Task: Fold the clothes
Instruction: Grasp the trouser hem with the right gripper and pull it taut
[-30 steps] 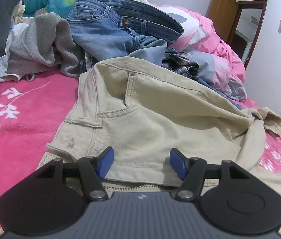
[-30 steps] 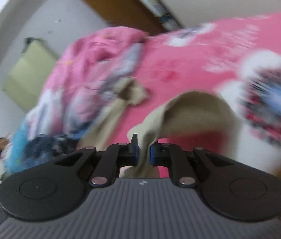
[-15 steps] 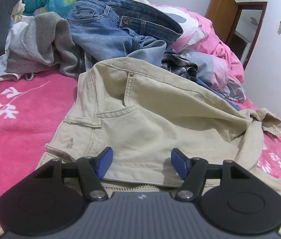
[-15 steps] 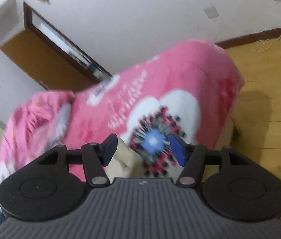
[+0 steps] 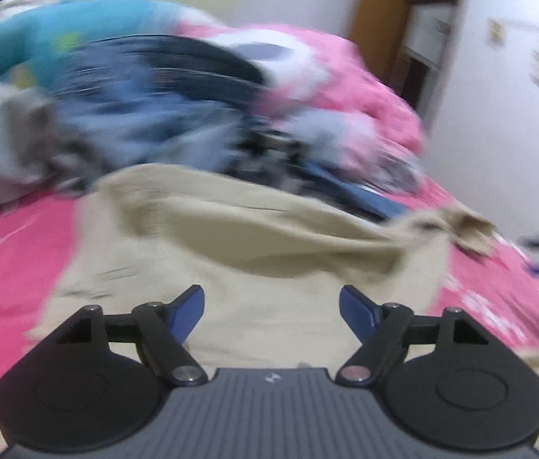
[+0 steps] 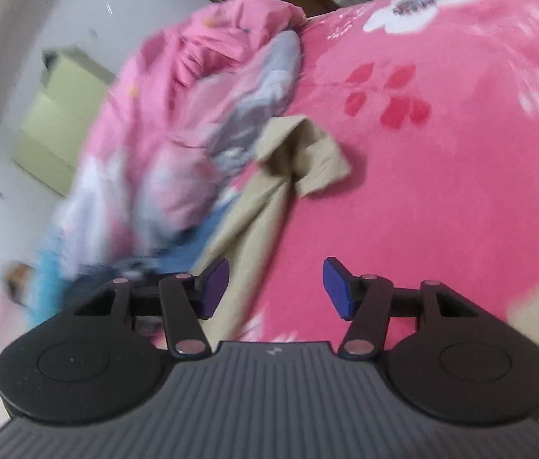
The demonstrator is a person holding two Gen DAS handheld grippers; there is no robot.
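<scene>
Pants (image 5: 269, 252), the tan ones, lie flat on the pink bed (image 5: 9, 252) right under and in front of my left claw (image 5: 271, 306). That claw is opening wide, with nothing pinched in it. One long pant leg (image 6: 254, 214) runs away from my right claw (image 6: 275, 287) toward its crumpled cuff (image 6: 303, 153) far up the bed. My right claw is closing a bit, the leg just inside its left finger but not pinched. I think my right claw is nearer the leg, so it should grab there.
</scene>
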